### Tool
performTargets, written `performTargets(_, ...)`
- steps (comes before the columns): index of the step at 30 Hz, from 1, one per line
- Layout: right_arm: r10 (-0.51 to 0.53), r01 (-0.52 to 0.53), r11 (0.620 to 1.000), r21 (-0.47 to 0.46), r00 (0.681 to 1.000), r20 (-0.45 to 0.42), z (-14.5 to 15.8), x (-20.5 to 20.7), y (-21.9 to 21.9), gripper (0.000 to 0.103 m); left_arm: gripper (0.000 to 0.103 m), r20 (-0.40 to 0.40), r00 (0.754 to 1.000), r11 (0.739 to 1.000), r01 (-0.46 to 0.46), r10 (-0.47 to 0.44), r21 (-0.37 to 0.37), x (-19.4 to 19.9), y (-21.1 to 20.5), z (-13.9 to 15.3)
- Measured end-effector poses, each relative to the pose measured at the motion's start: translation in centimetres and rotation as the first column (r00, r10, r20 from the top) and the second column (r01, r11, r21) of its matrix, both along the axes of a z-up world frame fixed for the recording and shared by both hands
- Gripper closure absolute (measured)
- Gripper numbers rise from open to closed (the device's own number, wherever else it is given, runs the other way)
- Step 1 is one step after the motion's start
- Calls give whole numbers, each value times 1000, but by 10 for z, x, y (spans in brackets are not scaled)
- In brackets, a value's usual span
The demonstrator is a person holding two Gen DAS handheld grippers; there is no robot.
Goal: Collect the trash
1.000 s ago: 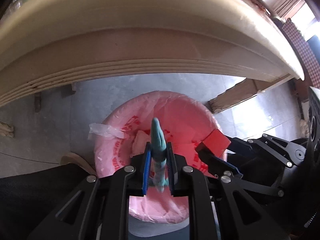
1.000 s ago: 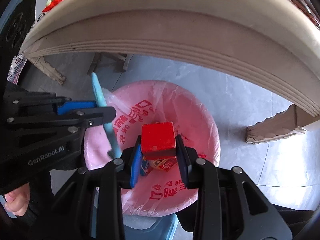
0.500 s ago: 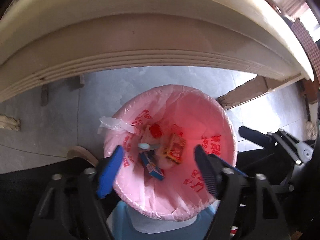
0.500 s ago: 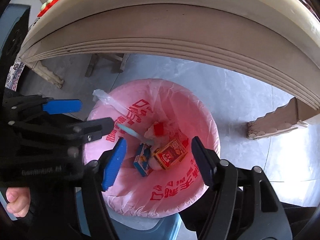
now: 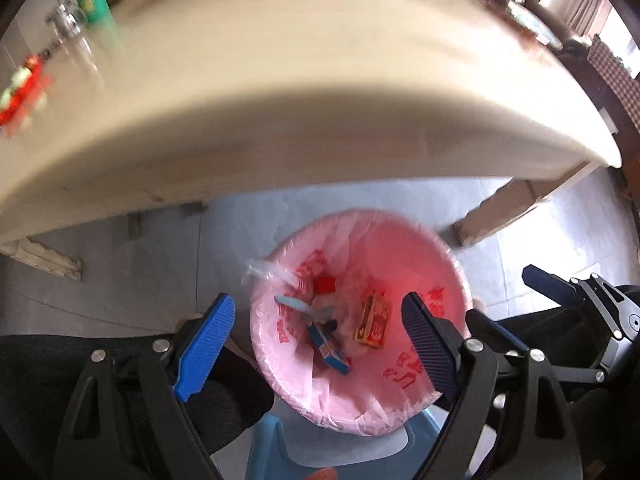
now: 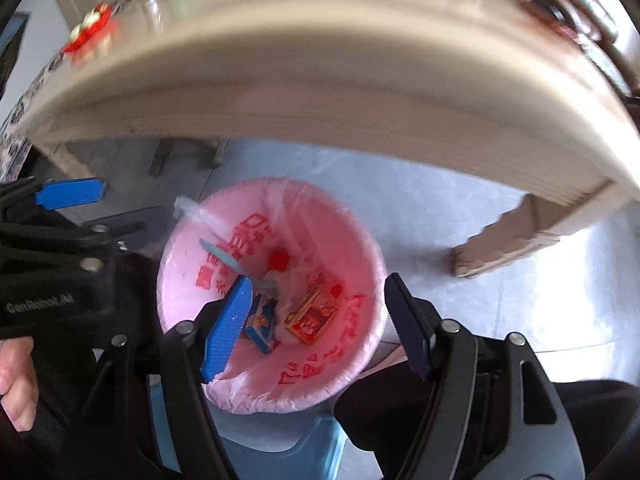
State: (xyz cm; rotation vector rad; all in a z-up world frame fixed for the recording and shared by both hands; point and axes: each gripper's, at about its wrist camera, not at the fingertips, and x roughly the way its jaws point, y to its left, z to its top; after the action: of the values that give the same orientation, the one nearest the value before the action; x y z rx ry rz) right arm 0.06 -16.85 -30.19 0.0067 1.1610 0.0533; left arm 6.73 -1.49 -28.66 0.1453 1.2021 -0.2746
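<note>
1. Trash at the bottom of pink-lined bin [image 5: 436, 280]: light-blue toothbrush [image 5: 298, 305] leaning on the liner wall, blue carton [image 5: 330, 347], red-and-gold box [image 5: 373, 323], small red block [image 5: 325, 284].
2. Same heap in the right wrist view: toothbrush [image 6: 224, 258], blue carton [image 6: 262, 322], red-and-gold box [image 6: 310, 316], red block [image 6: 279, 259], all inside the bin [image 6: 200, 300].
3. Bin standing on a light-blue plastic stool [image 5: 276, 444], on grey floor tiles, just in front of the rounded edge of a cream table [image 5: 320, 120].
4. Left gripper [image 5: 318, 346] above the bin, jaws spread wide and having just been opening, nothing between the blue pads, only the bin far below.
5. Right gripper [image 6: 316, 322] likewise over the bin, jaws parted after a recent opening, empty; pads touching nothing.
6. Person's hand [image 6: 18, 380] on the left gripper's handle at the frame edge.
7. Far side of tabletop: green bottle [image 5: 93, 2], glass jar [image 5: 66, 28], red item [image 5: 22, 92], all blurred.
</note>
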Motion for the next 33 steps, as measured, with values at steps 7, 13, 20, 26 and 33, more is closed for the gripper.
performTargets(7,-120,128,991,-32,977,178,72,-34,-24,26,12,158,987,999,19,-14,-30,-37,-9,72)
performTargets(13,-167,199,978,-69,933,319,134,-58,-34,25,11,286,958,1000,0,6,-22,-66,-17,127)
performTargets(20,-175,242,967,-85,865,471,196,-92,-32,16,10,417,906,998,-61,67,-27,-95,-13,183)
performTargets(26,-175,277,955,-103,811,558,231,-118,-27,15,9,469,877,994,-96,106,-44,-116,-9,213)
performTargets(33,-182,305,948,-88,747,640,261,-150,-26,13,7,523,840,989,-106,142,-99,-139,0,245)
